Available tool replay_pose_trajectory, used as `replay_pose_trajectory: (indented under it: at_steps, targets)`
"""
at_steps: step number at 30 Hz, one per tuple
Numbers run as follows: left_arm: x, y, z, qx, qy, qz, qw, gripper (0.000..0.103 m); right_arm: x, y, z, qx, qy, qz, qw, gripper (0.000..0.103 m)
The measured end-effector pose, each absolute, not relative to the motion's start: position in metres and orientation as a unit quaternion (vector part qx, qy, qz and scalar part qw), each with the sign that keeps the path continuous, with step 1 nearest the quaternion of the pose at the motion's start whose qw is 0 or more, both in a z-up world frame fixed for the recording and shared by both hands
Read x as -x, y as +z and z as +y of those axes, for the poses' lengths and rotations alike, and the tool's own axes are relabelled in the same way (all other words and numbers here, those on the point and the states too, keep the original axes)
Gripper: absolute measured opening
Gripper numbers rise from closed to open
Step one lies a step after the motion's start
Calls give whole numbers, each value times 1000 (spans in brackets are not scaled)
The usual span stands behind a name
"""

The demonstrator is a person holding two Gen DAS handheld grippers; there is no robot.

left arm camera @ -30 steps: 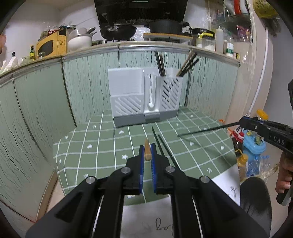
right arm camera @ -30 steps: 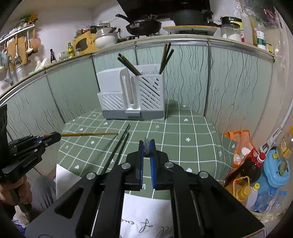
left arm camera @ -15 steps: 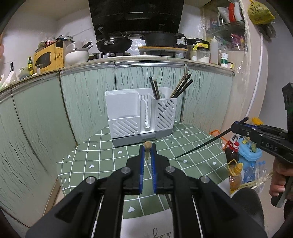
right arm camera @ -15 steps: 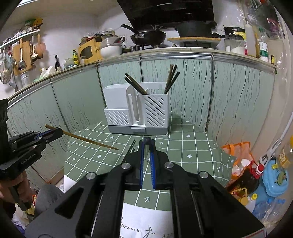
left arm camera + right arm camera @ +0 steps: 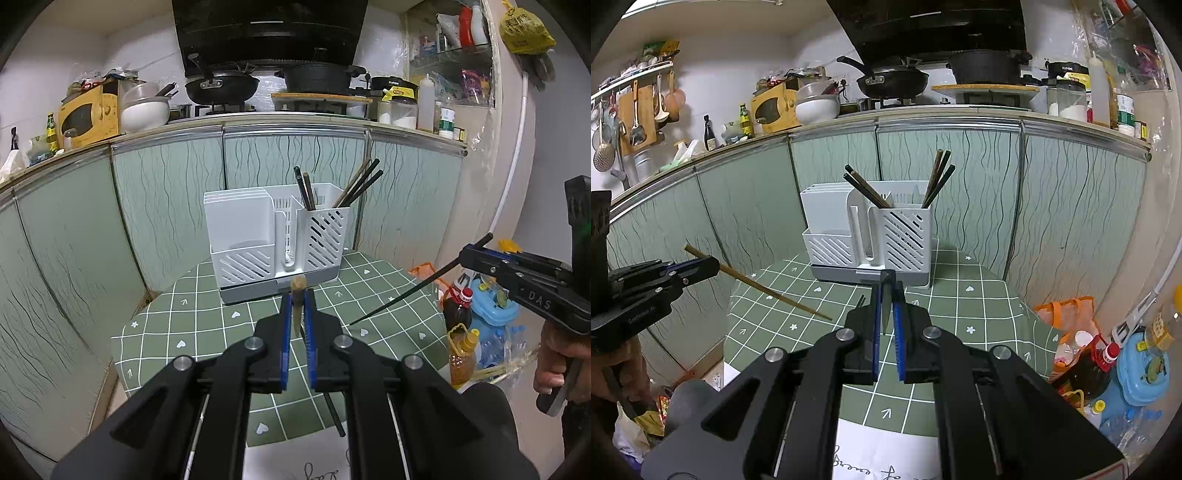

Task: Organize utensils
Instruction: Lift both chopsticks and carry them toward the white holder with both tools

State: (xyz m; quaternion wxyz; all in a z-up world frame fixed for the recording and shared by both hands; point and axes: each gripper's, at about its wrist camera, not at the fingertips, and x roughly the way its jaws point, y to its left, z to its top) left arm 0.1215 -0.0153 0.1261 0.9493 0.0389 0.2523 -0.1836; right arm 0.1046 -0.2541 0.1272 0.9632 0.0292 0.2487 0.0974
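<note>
We hold a wooden chopstick clamped in the left gripper, a black one in the right gripper, both tips angled down, rack straight ahead.

left wrist: faces rack, near | right wrist: same | shared: rack, table

"DAS" on right hand-held gripper (partial), "SUPOR" on black cooker

chopsticks in holder, holder on table
</note>
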Motion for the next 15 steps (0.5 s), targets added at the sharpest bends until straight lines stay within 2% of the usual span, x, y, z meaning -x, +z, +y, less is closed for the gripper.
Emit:
replay_pose_trajectory:
  at_steps: [15]
  targets:
    - [-133,135,-12,-30,-186,253,949,8,-114,143,-251,-22,104,247,963,6]
